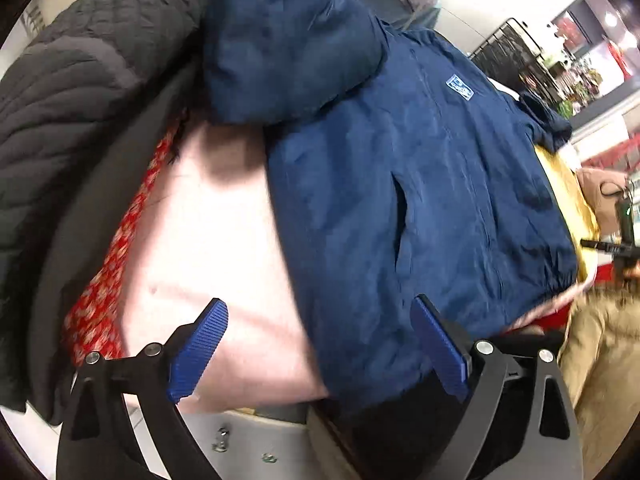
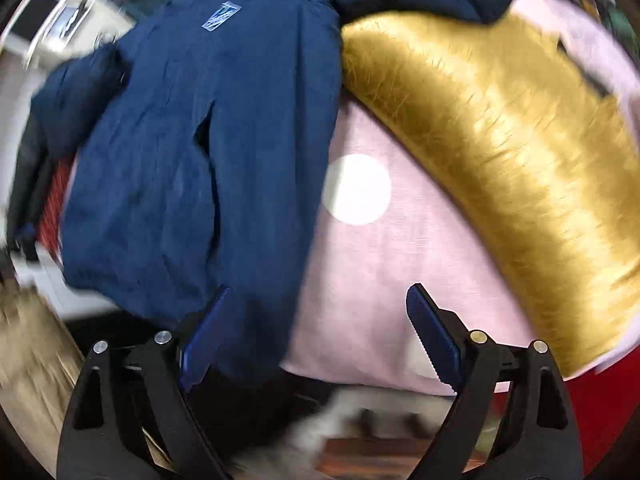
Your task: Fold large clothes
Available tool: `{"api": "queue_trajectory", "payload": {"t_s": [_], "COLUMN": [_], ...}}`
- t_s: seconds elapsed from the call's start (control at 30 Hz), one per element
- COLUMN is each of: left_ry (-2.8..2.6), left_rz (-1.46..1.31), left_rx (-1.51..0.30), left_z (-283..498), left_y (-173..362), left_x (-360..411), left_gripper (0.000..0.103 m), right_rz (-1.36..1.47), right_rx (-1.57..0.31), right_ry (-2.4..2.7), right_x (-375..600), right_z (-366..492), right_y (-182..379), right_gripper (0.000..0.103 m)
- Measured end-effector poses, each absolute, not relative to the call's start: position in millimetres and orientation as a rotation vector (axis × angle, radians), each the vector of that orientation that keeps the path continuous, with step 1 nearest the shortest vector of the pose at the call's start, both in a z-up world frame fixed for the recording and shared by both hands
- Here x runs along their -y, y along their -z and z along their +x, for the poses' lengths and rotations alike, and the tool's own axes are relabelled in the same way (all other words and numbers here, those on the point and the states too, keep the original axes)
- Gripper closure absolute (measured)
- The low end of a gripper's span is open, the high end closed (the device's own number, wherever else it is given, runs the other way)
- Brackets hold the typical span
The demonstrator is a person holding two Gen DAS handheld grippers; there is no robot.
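Navy jacket is lying spread flat, front up, pale chest patch showing, on pink cloth beside gold garment. I'm holding left tool and right tool released, gripping nothing, above its hem.

Jacket spread on a sheet

The jacket lies on the sheet, a cushion beside it, coats heaped opposite.

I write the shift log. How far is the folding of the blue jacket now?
Done: the blue jacket lies spread front-up on the pink cloth. In hand: nothing; the left claw and right claw are both open near its hem. Left: all folds, as no fold shows yet.
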State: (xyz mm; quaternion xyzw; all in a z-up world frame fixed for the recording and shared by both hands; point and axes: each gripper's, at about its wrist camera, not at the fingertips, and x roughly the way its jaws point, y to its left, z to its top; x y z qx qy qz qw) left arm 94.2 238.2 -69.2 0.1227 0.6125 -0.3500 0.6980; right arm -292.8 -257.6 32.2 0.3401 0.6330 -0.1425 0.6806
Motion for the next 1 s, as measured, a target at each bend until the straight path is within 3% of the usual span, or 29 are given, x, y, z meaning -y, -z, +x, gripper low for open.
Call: {"api": "queue_trajectory", "payload": {"t_s": [0.17, 0.2, 0.23, 0.27, 0.3, 0.37, 0.43, 0.63, 0.7, 0.77, 0.83, 0.93, 1.0], "left_ry": [0.773, 0.758, 0.737, 0.712, 0.707, 0.742, 0.773, 0.789, 0.724, 0.652, 0.579, 0.577, 0.558], "left_rz": [0.293, 0.316, 0.337, 0.335, 0.319, 0.328, 0.332, 0.425, 0.438, 0.478, 0.549, 0.533, 0.522], "left_rx": [-1.584, -1.599, -1.607, -1.626, -1.631, -1.591, -1.575, -1.566, -1.606, -1.607, -1.574, -1.539, -1.495], "left_z": [62, 51, 45, 38, 36, 33, 34, 47, 49, 49, 49, 59, 74], "left_y": [139, 148, 156, 166, 167, 158, 145, 132, 152, 164, 165, 145, 122], "left_x": [-203, -209, -207, -207, -209, -208, -212, -237, -237, -231, -224, -228, -234], "left_gripper": [0.013, 0.014, 0.024, 0.044, 0.05, 0.074, 0.081, 0.082, 0.072, 0.046, 0.031, 0.029, 0.029], "right_rz": [0.943, 0.979, 1.016, 1.052, 1.066, 1.058, 1.045, 0.81, 0.691, 0.626, 0.573, 0.503, 0.417], "right_rx": [-1.385, -1.364, -1.353, -1.336, -1.319, -1.299, -1.306, -1.484, -1.583, -1.633, -1.673, -1.703, -1.698], "right_ry": [0.308, 0.304, 0.3, 0.309, 0.313, 0.303, 0.277, 0.198, 0.254, 0.306, 0.346, 0.394, 0.437], "right_x": [230, 225, 221, 219, 217, 215, 211, 176, 161, 152, 148, 150, 158], "right_z": [-296, -300, -303, -307, -311, -317, -316, -289, -277, -269, -263, -256, -248], "right_y": [15, 20, 27, 30, 30, 19, 8, 7, 32, 49, 54, 41, 19], "right_gripper": [0.021, 0.041, 0.067, 0.076, 0.082, 0.089, 0.092, 0.092, 0.09, 0.081, 0.061, 0.04, 0.039]}}
